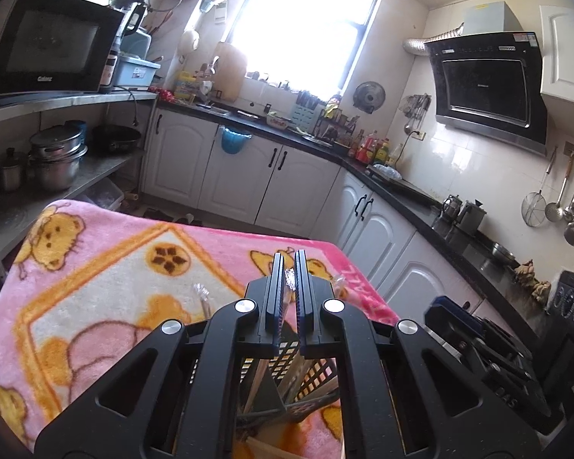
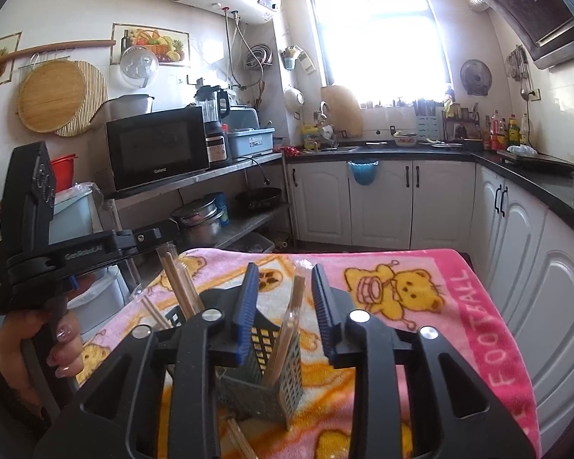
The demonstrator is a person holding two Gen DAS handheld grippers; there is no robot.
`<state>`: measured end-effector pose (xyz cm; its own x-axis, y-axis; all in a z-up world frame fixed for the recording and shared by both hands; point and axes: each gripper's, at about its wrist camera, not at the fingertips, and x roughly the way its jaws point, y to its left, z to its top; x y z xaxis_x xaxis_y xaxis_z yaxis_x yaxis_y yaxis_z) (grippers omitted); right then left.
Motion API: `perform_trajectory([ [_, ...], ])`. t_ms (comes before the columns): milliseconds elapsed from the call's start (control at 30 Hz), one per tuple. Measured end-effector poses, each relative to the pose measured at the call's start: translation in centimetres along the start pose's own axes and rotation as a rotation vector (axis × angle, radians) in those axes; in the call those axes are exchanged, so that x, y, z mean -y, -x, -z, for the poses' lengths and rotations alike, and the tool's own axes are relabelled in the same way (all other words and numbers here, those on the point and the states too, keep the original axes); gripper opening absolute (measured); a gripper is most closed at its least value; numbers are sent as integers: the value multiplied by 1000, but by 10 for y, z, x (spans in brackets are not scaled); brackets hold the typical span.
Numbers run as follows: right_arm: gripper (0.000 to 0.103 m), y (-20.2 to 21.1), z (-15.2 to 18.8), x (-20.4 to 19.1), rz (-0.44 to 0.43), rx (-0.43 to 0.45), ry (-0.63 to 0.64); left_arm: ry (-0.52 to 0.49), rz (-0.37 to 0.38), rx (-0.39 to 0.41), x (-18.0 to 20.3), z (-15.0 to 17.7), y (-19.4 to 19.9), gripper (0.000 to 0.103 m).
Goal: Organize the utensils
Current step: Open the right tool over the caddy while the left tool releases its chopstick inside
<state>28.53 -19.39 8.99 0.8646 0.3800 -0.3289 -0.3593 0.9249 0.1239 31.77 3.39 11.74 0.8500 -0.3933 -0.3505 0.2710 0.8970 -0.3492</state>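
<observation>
Left wrist view first: the left gripper [image 1: 290, 267] has its jaws squeezed almost together on a wrapped pair of chopsticks [image 1: 289, 281], with the crinkly clear wrapper poking out between the pads near the tips. Right under the fingers, at about 6 o'clock in that view, sits the dark perforated utensil holder [image 1: 313, 376] with a few wooden sticks already standing in it. Everything sits on a pink teddy-bear blanket [image 1: 107, 267], and another wrapped pair [image 1: 202, 298] lies on it off at 9 o'clock from the gripper tips.

Over on the right wrist view, the right gripper [image 2: 285, 271] has its jaws parted, and a wrapped chopstick pair [image 2: 287, 329] stands between them, leaning in the utensil holder [image 2: 262, 344]. The pads don't look like they're touching it, so it's let go. Out at 9 o'clock you can see the left gripper [image 2: 69, 252] from the side, with a hand [image 2: 46, 348] wrapped around its handle and chopsticks [image 2: 180, 287] angling down from it toward the holder. More sticks [image 2: 155, 311] lie on the blanket [image 2: 421, 306] just left of the holder.

Background is kitchen stuff: microwave [image 2: 157, 149] at 10 o'clock on a metal shelf, white cabinets [image 2: 379, 199] under a bright window [image 2: 379, 26].
</observation>
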Motion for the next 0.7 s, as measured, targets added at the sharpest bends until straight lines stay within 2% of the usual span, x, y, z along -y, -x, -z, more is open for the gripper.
perform_trajectory([
  [100, 34, 7, 6, 0, 12, -24, 8, -6, -21, -13, 0, 4, 2, 6],
  [200, 40, 13, 11, 1, 22, -40, 10, -4, -30, -20, -2, 7, 6, 25],
  [233, 42, 15, 13, 1, 26, -49, 12, 3, -36, -24, -4, 8, 8, 28],
  [300, 45, 18, 16, 1, 28, -57, 10, 14, -38, -30, -7, 9, 11, 29],
  [367, 47, 22, 19, 2, 29, -66, 8, 19, -37, -26, -8, 9, 15, 36],
  [433, 51, 24, 21, 2, 31, -73, 9, 29, -40, -21, -9, 8, 19, 52],
  [700, 61, 42, 27, 0, 28, -68, 6, 33, -32, 0, -3, 5, 41, 87],
])
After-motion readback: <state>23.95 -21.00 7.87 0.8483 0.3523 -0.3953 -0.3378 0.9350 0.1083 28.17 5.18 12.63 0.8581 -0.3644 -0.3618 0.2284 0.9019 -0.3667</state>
